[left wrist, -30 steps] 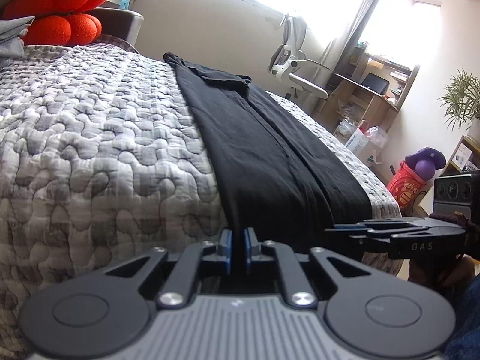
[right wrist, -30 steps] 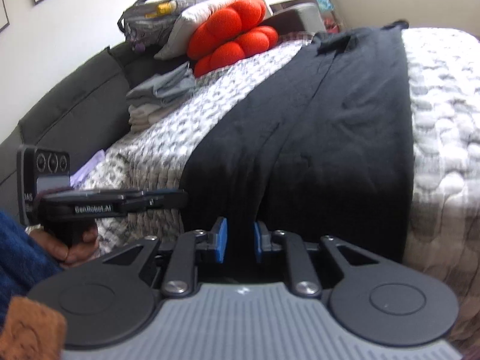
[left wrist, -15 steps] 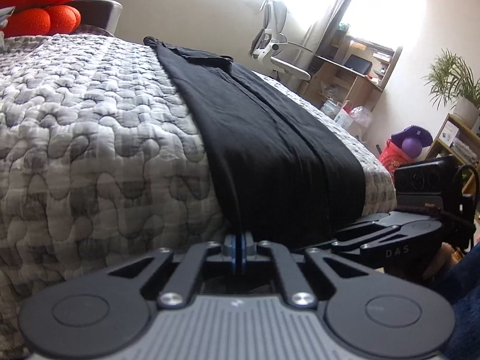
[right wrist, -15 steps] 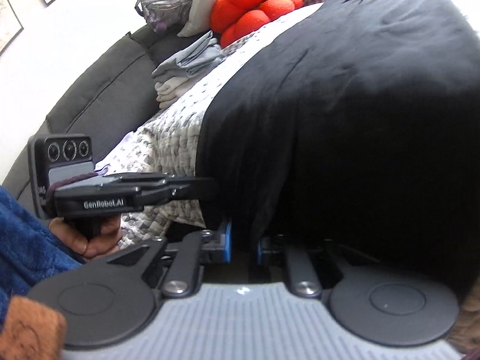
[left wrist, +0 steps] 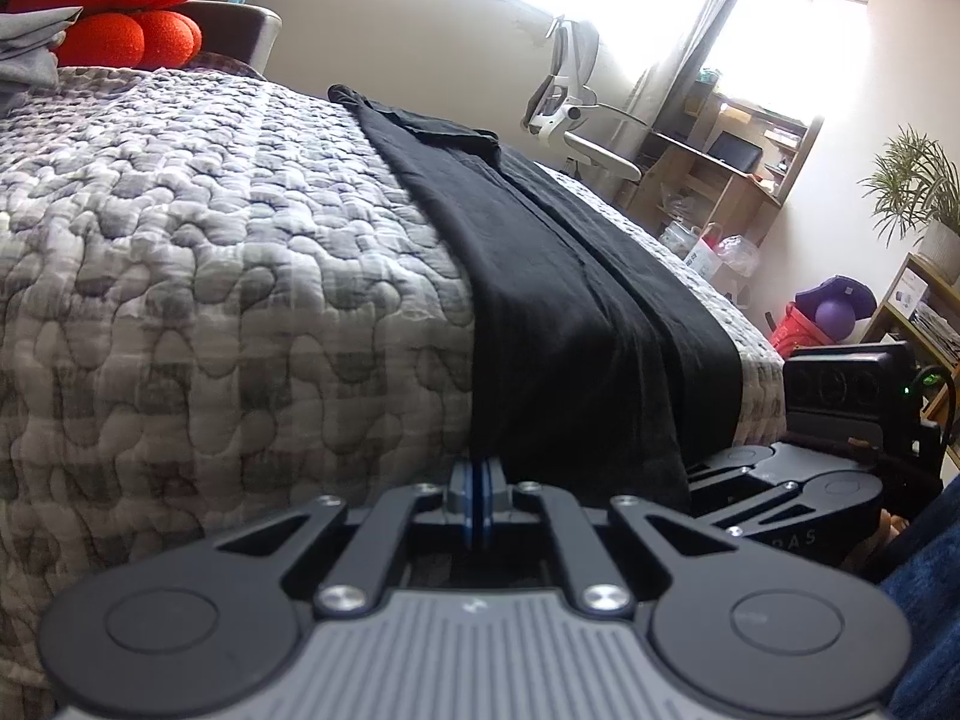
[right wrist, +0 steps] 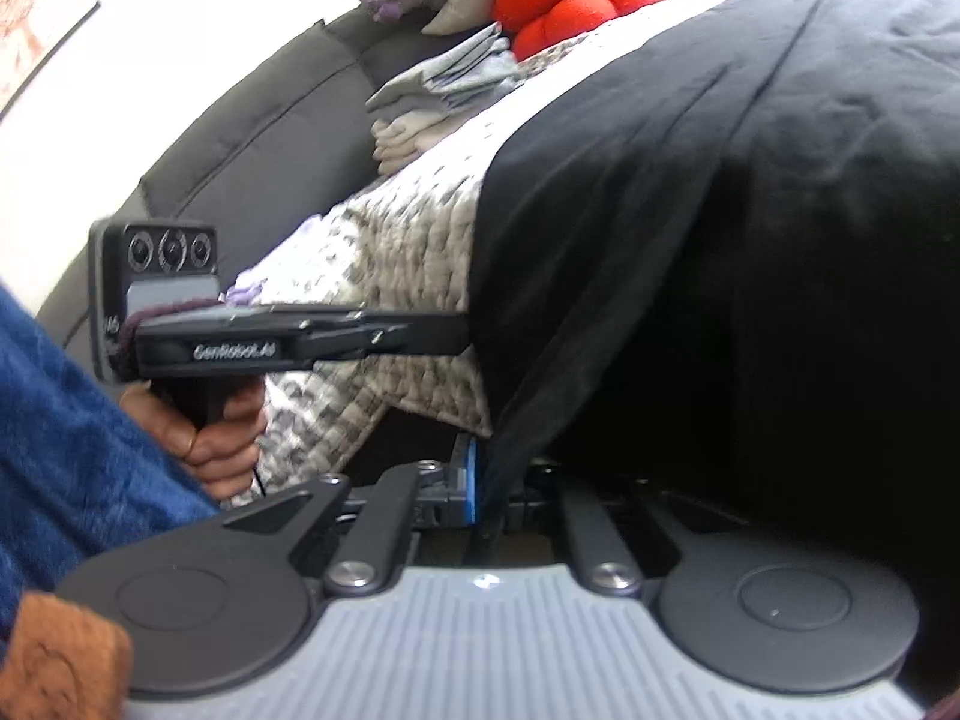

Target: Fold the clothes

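The left tongs have just snapped together on the near hem of the black garment, and the right tongs have been closing, cloth already pinched between them. Both corners look secured, ready to lift. The garment lies lengthwise along the quilted bed, stretching away from both tongs.

Left of the black garment, a broad stretch of quilted bed is lying bare and passable. Folded grey clothes and an orange cushion are crowding the far corner. The dark sofa is hemming in the bed's left side.
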Motion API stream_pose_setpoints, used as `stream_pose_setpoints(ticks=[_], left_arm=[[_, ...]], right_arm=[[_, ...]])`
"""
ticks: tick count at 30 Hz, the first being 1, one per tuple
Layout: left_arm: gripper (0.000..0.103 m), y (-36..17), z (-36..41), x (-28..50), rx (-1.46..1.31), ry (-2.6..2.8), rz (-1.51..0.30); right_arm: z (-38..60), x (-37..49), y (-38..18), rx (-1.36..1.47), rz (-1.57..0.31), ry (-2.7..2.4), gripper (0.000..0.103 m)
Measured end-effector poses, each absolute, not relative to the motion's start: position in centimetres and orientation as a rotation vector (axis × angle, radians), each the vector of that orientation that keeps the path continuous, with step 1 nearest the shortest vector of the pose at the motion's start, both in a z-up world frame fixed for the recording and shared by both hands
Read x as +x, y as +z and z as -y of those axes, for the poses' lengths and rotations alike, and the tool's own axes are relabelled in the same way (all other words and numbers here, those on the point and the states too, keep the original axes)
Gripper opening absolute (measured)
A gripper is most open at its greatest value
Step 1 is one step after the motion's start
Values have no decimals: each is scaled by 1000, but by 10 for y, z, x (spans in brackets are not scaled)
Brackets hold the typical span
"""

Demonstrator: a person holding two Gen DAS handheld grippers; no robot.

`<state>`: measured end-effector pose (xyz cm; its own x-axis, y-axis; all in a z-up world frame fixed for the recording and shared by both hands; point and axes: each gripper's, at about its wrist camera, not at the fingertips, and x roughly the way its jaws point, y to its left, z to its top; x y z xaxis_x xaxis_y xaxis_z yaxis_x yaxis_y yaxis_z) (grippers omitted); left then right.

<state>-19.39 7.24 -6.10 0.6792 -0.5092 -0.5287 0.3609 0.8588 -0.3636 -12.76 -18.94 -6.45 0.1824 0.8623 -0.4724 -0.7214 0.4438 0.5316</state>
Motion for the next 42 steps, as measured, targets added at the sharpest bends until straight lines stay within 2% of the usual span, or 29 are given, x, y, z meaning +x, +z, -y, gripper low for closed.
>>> stream_pose_setpoints(ticks=[6, 15, 17, 18, 19, 21, 32, 42], left_arm=[[3, -65, -72, -194, -233, -482, -679], [11, -53, -82, -197, -291, -479, -648], [16, -50, -80, -197, -286, -483, -640], [22, -49, -79, -197, -283, -485, -635], [30, -49, -77, -197, -281, -489, -632], [34, -50, -74, -198, -273, -494, -629], [34, -69, -62, -192, -277, -529, -663], [34, -82, -51, -186, -263, -554, -685]], right_arm=[[201, -130, -56, 135, -827, 1101, 17], [270, -128, -36, 456, -672, 1168, 20], [282, -129, -30, 489, -630, 1147, 26], [283, -131, -27, 462, -621, 1100, 34], [283, -134, -25, 436, -615, 1054, 35], [290, -139, -27, 413, -636, 971, 35], [331, -171, -81, 451, -738, 675, 35], [320, -161, -85, 412, -705, 707, 35]])
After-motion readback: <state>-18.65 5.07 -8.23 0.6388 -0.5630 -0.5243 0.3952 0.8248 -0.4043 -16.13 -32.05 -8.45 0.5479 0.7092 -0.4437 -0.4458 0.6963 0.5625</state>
